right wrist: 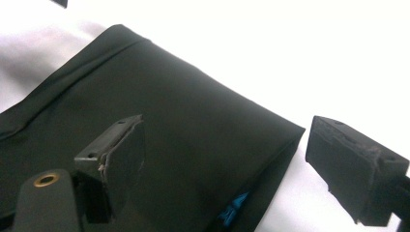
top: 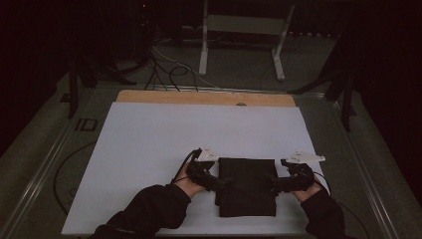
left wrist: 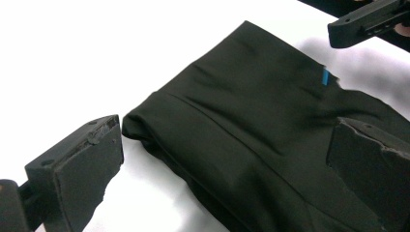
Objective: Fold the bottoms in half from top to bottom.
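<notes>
A folded black cloth (top: 247, 186) lies flat on the white sheet (top: 164, 139) near the front edge. My left gripper (top: 223, 183) is at the cloth's left edge and stands open; in the left gripper view its jaws (left wrist: 227, 130) straddle a folded corner of the cloth (left wrist: 251, 111), one jaw over the sheet and one over the fabric. My right gripper (top: 271, 185) is at the cloth's right edge, also open (right wrist: 227, 128), with a corner of the cloth (right wrist: 193, 125) between its jaws. A small blue tag (left wrist: 325, 77) shows on the cloth, and a blue label (right wrist: 234, 208) peeks from its folds.
The white sheet covers a wooden tabletop (top: 204, 97) set in a metal frame. Cables (top: 164, 69) and a white stand (top: 239, 40) lie on the dark floor beyond. Dark sleeves (top: 149, 211) come in from the bottom edge.
</notes>
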The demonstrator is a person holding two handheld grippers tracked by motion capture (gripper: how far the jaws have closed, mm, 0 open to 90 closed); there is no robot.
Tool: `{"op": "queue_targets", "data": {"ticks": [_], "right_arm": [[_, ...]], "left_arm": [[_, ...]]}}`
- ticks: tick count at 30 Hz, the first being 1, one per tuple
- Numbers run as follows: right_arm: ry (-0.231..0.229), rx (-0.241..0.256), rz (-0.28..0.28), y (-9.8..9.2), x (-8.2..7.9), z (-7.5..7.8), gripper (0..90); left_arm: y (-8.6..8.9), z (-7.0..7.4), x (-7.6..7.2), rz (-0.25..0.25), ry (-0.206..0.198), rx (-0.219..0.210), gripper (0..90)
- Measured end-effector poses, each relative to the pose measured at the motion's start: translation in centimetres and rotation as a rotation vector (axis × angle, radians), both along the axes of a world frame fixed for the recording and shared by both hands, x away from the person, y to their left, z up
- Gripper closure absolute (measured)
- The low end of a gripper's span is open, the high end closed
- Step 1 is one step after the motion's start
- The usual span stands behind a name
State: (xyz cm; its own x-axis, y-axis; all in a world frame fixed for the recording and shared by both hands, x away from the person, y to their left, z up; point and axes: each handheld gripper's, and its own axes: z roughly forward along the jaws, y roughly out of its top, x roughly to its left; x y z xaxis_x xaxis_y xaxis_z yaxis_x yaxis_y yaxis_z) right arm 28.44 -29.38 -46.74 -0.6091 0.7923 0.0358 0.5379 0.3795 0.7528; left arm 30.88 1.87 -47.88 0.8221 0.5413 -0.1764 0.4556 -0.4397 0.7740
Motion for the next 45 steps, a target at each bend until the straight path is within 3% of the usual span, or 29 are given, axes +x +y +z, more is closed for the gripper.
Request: {"op": "queue_targets", "data": {"ticks": [6,9,13,21,26,32,35,37,45], "right_arm": [[0.014,0.001,-0.039,0.1,0.8,-0.5,14.2],[-0.016,-0.005,-0.064,0.1,0.9,-0.8,14.4],[-0.016,-0.008,-0.075,0.0,1.0,-0.9,14.4],[0.014,-0.014,-0.102,0.0,1.2,-2.0,14.3],[0.040,0.002,-0.129,-0.1,1.2,-2.6,14.4],[0.072,-0.019,-0.120,0.2,1.2,-3.4,14.3],[0.082,-0.014,-0.129,0.1,1.2,-3.6,14.2],[0.084,-0.011,-0.134,0.1,1.2,-3.7,14.1],[0.093,-0.038,-0.117,0.7,1.2,-4.1,13.4]], "left_arm": [[-0.4,-0.4,0.6,0.042,0.024,0.005,0.6],[-0.5,-0.7,0.9,0.049,0.037,0.002,0.5],[-0.6,-1.0,1.2,0.057,0.047,0.007,0.5],[-0.8,-1.7,1.5,0.054,0.046,0.022,0.5],[-1.0,-2.2,1.5,0.074,0.079,0.023,0.5],[-1.3,-2.5,1.3,0.076,0.093,0.027,0.2],[-1.4,-2.7,1.4,0.079,0.120,0.015,0.1],[-1.5,-2.9,1.3,0.067,0.111,0.035,0.2],[-2.0,-3.7,1.4,0.077,0.168,0.050,0.2]]}}
